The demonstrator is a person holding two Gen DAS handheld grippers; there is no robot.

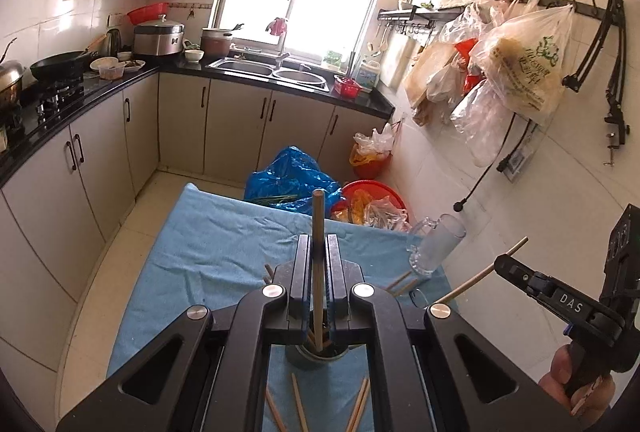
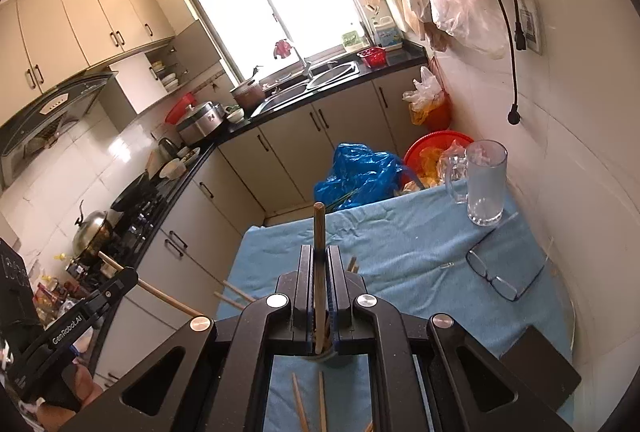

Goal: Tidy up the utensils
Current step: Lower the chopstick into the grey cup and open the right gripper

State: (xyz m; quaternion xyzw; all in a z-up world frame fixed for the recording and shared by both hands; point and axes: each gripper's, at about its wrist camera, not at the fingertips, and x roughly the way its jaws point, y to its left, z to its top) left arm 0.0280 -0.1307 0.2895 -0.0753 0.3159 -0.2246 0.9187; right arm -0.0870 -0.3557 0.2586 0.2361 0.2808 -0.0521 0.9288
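My left gripper (image 1: 318,252) is shut on a wooden chopstick (image 1: 318,232) that stands upright between its fingers, its lower end in a dark round holder (image 1: 316,354) with other chopsticks. My right gripper (image 2: 319,256) is shut on another chopstick (image 2: 319,236), also over a holder (image 2: 326,354). Each gripper shows in the other's view, at the right of the left wrist view (image 1: 505,260) and at the left of the right wrist view (image 2: 124,278), each holding its stick. Loose chopsticks (image 1: 298,402) lie on the blue cloth (image 1: 208,240) below.
A glass mug (image 2: 484,183) stands at the table's far right by the tiled wall, also seen in the left wrist view (image 1: 436,246). Glasses (image 2: 496,272) lie near it. A dark flat object (image 2: 540,360) sits at the right edge. Blue bag (image 1: 292,179) and red basin (image 1: 376,199) lie beyond.
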